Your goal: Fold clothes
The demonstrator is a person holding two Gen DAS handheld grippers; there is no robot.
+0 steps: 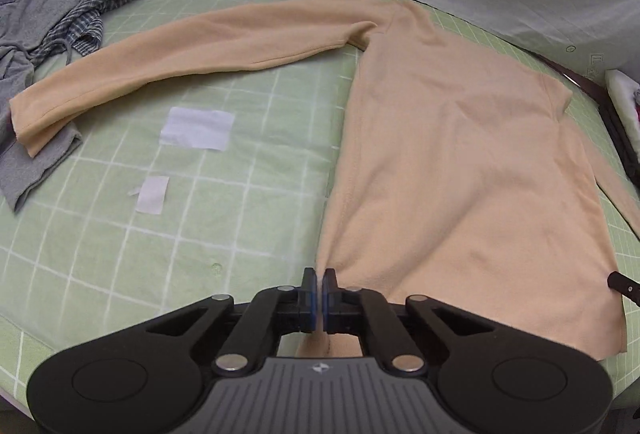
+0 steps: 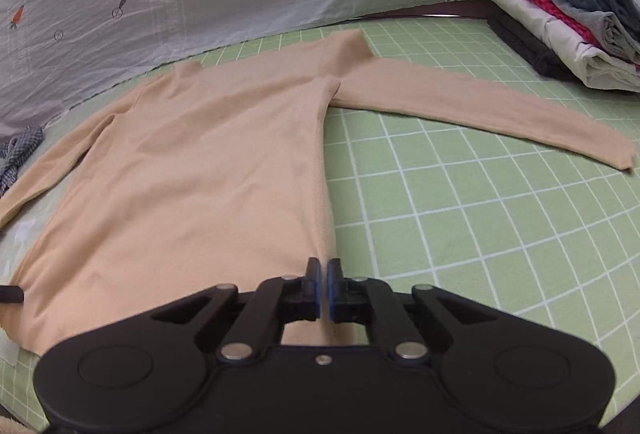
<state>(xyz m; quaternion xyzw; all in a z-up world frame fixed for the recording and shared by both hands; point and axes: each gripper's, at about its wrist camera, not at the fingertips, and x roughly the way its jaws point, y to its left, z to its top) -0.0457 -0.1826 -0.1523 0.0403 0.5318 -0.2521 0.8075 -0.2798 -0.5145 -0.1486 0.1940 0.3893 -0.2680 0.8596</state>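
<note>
Here we clamp both tools, left tool (image 1: 320, 276) and right tool (image 2: 321, 266), on the sweater's (image 1: 460, 170) hem corners near the desk's (image 2: 460, 194) front edge; next, we judge, the hem lifts toward the collar.

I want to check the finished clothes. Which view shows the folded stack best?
The right wrist view: the stack lies at upper right, its layers distinct. The left wrist view shows only a sliver at its right edge.

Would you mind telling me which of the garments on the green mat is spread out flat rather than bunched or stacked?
The peach long-sleeved top, lying flat with sleeves outstretched; the grey and checked clothes are crumpled, and the folded pile is stacked.
</note>
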